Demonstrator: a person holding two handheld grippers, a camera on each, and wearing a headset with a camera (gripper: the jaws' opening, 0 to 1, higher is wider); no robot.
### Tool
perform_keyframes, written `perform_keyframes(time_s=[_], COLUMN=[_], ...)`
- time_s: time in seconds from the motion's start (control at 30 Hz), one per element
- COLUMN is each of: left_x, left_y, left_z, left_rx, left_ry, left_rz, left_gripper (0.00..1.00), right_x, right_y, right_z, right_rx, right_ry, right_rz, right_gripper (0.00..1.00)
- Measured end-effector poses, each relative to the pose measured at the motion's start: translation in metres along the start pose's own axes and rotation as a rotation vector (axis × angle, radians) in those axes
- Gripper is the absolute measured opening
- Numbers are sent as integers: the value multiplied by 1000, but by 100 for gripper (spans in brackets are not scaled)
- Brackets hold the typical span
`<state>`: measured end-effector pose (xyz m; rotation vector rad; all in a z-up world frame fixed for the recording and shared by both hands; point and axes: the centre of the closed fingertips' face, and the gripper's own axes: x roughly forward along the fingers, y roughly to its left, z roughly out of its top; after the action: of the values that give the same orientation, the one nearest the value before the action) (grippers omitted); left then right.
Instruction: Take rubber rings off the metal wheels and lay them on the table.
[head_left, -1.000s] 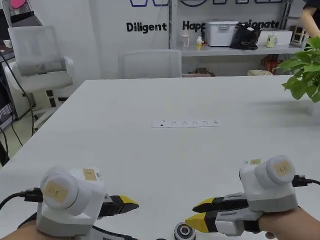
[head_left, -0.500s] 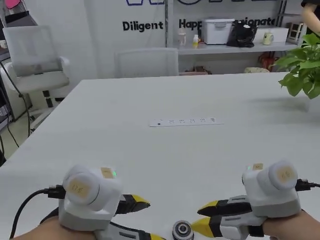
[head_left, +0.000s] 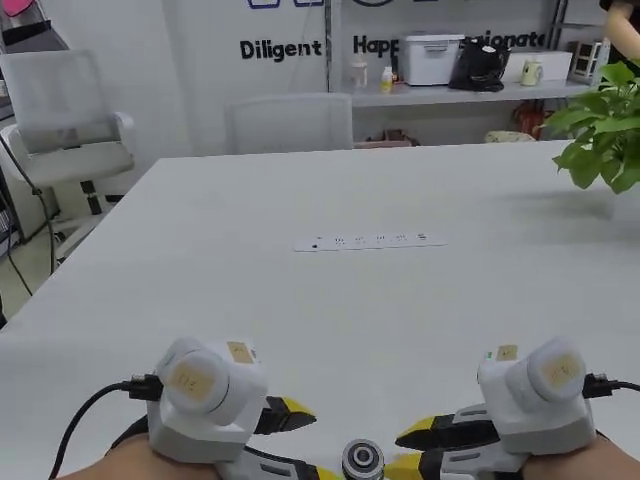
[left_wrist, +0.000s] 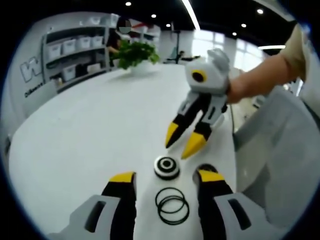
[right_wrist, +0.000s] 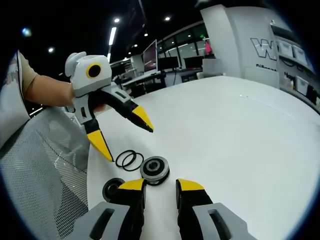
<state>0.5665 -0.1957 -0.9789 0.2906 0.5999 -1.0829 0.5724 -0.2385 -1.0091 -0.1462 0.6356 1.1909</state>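
Note:
A metal wheel with a dark rubber rim lies flat at the table's near edge, between my two grippers. My left gripper comes in from the left with its jaws open, the wheel just beyond its tips. Two loose black rubber rings lie on the table between its jaws. My right gripper points in from the right, open, tips close to the wheel. A second dark wheel lies by its left jaw, next to the rings.
The white table stretches far ahead, with a flush socket strip in its middle. A potted plant stands at the far right. Office chairs and a shelf stand beyond the far edge. A mesh chair seat sits below the near edge.
The left gripper has moved right, toward the wheel, and the right gripper has edged left and nearer. Both stay open. The head view has tilted a little.

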Motion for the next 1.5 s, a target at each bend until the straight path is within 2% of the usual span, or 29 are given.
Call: perform_keyframes(time_s=[0.4,0.5,0.93,1.1,1.3,1.5], left_x=[18,22,35,37,37,36], left_y=[-3,-4,-9,-5,1,0], left_z=[3,1,-3,-1,0,-2], left_rx=[-10,-1,28,15,39,50], left_ry=[4,16,45,30,22,18], left_rz=[-15,-22,-29,-6,39,62], left_gripper=[40,37,24,21,14,14], right_x=[9,11,13,13,13,13], right_y=[2,3,4,3,3,1], right_z=[-6,-8,-8,-7,-7,-7], right_rx=[-28,-34,-37,-34,-28,4], right_ry=[15,19,-4,-12,-17,-22], right_rz=[8,8,2,-3,-4,-11], right_gripper=[16,15,7,6,4,1])
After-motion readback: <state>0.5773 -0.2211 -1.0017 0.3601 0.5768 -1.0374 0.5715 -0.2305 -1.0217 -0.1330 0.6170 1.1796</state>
